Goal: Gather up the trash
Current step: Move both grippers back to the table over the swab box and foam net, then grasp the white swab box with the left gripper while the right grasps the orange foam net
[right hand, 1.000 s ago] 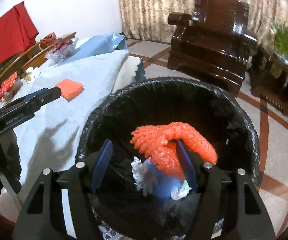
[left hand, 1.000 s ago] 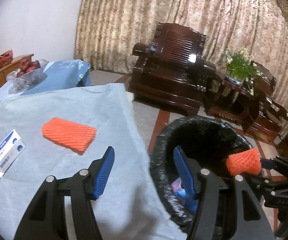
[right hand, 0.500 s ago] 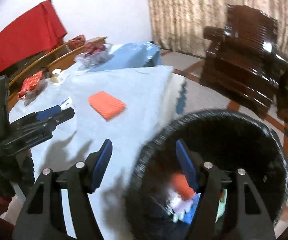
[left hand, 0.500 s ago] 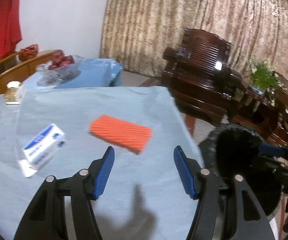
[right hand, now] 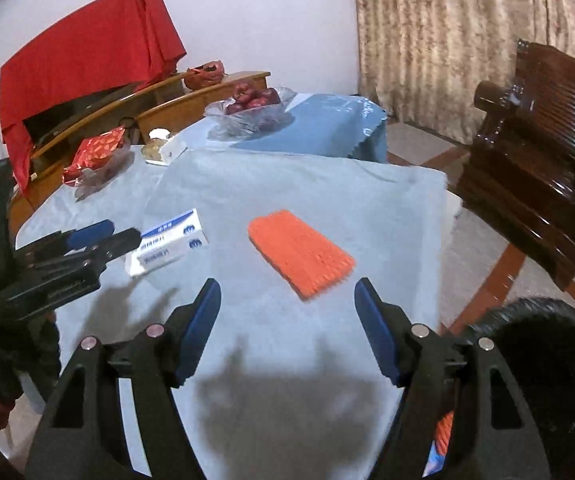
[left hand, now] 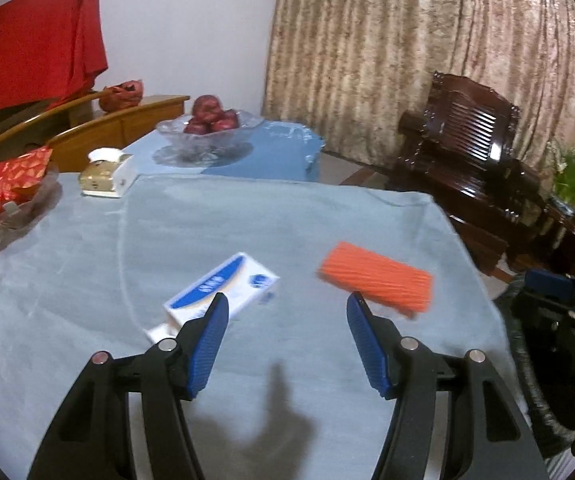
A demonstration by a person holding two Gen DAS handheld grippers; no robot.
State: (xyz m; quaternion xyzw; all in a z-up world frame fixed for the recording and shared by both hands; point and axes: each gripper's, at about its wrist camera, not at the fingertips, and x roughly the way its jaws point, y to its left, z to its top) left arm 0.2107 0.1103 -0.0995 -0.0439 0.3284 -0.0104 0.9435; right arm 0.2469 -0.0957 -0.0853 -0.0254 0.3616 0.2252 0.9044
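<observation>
Now orange foam net (right hand: pixel 301 254) flat on cloth, long axis toward bin (right hand: pixel 547 364); both tongs wide open, empty.

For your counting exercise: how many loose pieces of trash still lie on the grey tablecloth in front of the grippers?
2. A white-and-blue box lies to the left, an orange foam net to its right, nearer the bin. Others may be hidden.

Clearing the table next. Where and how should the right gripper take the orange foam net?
Probably across its short width, near the end facing the right gripper. The orange foam net lies flat on the blue cloth, so come from above, one of the fingers on each long edge, then pinch; it looks soft.
</observation>
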